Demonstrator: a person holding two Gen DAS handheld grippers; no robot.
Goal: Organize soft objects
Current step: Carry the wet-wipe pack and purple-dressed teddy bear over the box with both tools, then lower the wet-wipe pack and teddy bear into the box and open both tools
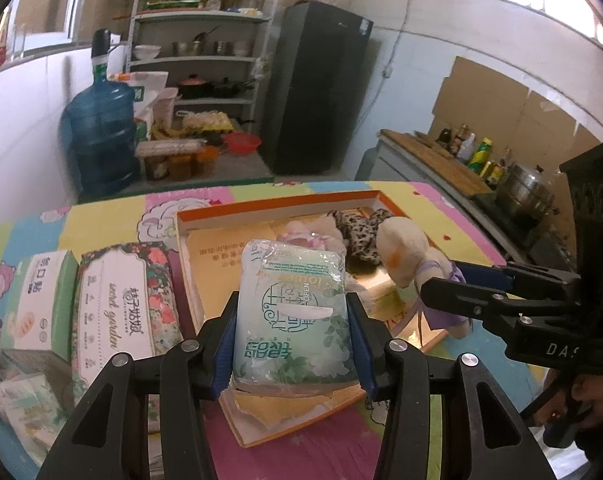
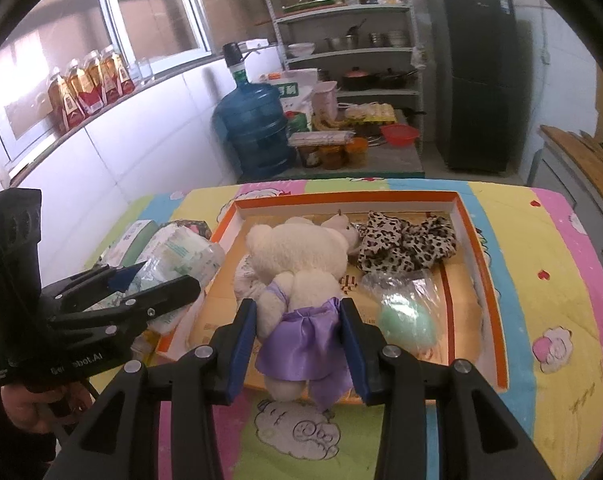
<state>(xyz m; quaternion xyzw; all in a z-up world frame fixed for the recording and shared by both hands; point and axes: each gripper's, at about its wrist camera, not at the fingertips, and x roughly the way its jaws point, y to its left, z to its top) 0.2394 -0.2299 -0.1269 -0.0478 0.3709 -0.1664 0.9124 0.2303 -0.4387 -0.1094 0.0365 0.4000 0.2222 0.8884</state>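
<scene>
My left gripper is shut on a green and white tissue pack and holds it over the near left part of the orange-rimmed box. My right gripper is shut on a cream teddy bear in a purple dress, held over the box's near side. In the left wrist view the bear and right gripper show at the right. In the right wrist view the tissue pack and left gripper show at the left.
A leopard-print cloth and a bagged green sponge lie in the box. Two tissue boxes lie on the colourful mat left of the box. A water jug, shelves and a fridge stand behind the table.
</scene>
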